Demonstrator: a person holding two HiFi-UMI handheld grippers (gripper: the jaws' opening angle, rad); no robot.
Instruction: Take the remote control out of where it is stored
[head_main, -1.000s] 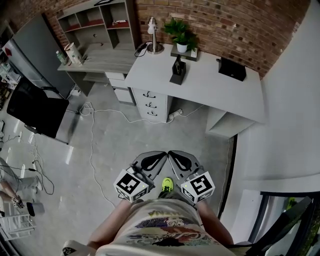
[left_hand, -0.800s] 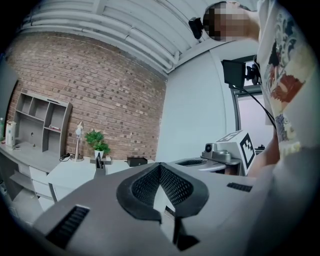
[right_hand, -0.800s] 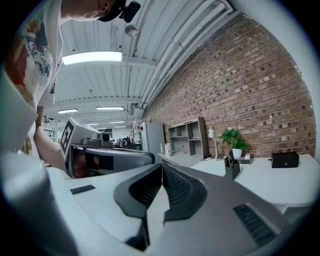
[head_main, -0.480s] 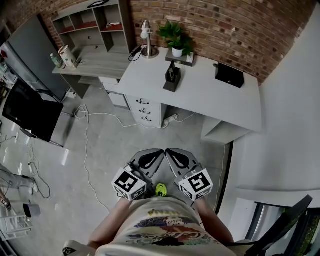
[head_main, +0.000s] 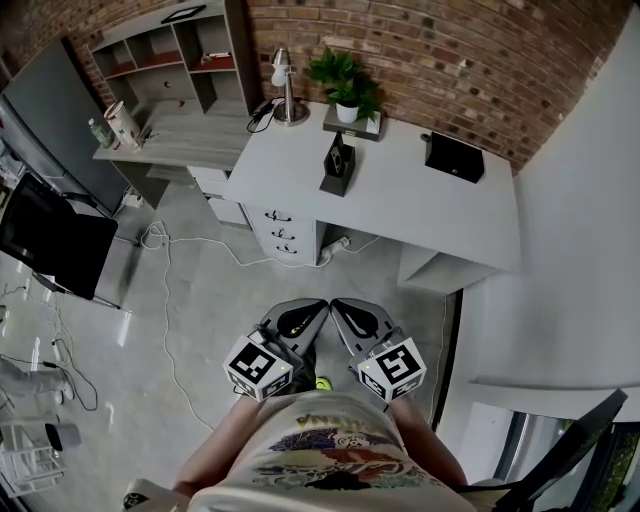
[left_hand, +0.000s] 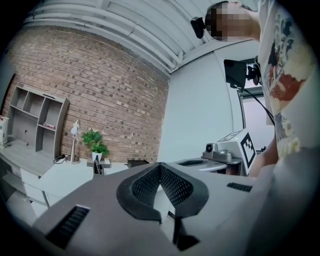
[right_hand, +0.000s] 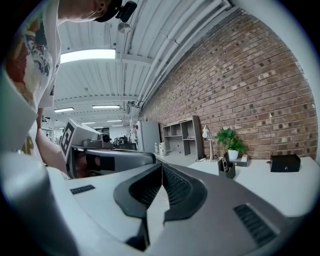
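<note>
Table closer ahead than second ago — my walk-up under way, no reach begun. Left fingers and right fingers both pressed shut, holding nothing. Remote control stands upright in black boxy holder on table, well ahead of both fingers. Table top smooth, white; my pads dark, ribbed — wedge-shaped.

Upper centre: white desk against brick wall. Along its rear edge: desk lamp, potted plant, black box. Drawer unit below. Upper left: shelf unit. Left centre: white cable on the floor.
</note>
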